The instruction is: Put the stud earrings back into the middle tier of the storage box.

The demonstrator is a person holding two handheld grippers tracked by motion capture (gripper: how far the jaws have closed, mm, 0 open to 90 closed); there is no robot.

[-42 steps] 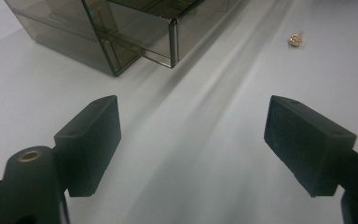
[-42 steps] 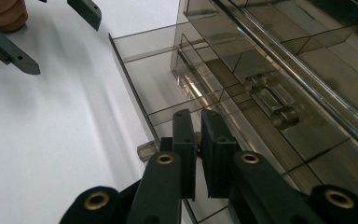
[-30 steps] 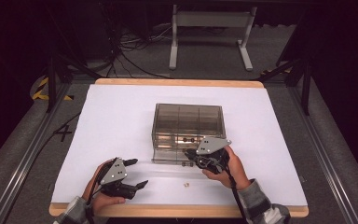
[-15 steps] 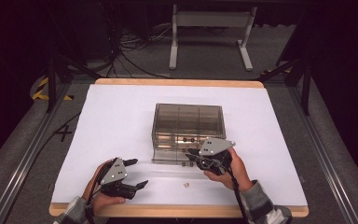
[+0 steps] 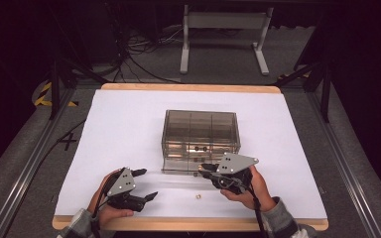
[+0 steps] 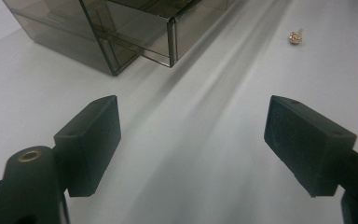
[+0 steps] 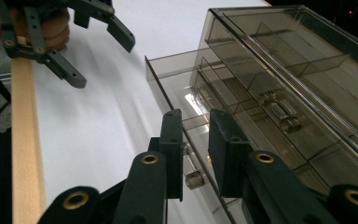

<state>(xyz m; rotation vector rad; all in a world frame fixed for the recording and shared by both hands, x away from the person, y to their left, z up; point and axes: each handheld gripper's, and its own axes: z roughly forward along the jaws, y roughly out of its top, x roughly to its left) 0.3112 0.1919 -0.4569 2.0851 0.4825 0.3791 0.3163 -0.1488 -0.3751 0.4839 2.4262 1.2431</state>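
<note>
A smoky clear drawer box [image 5: 201, 130] stands mid-table with its bottom drawer [image 5: 177, 165] pulled out toward me. My right gripper [image 5: 204, 169] is at the drawer's front wall. In the right gripper view its jaws [image 7: 196, 127] have just been opening and stand a narrow gap apart, straddling the front wall, with the drawer's small clear knob [image 7: 194, 179] low between them. My left gripper [image 5: 146, 184] rests near the table's front edge, wide open and holding nothing [image 6: 191, 121]. A tiny gold piece [image 5: 197, 196] lies on the sheet between the two hands.
The white sheet [image 5: 129, 129] covers the table, with a wooden rim [image 5: 188, 224] along the near edge. The left gripper view shows the box corner [image 6: 74, 28] and the gold piece [image 6: 296, 37] ahead. A metal stand [image 5: 223, 29] and cables lie on the dark floor beyond.
The right gripper has drawn back a little toward me and to the right, and risen slightly. The left hand has stayed put.
</note>
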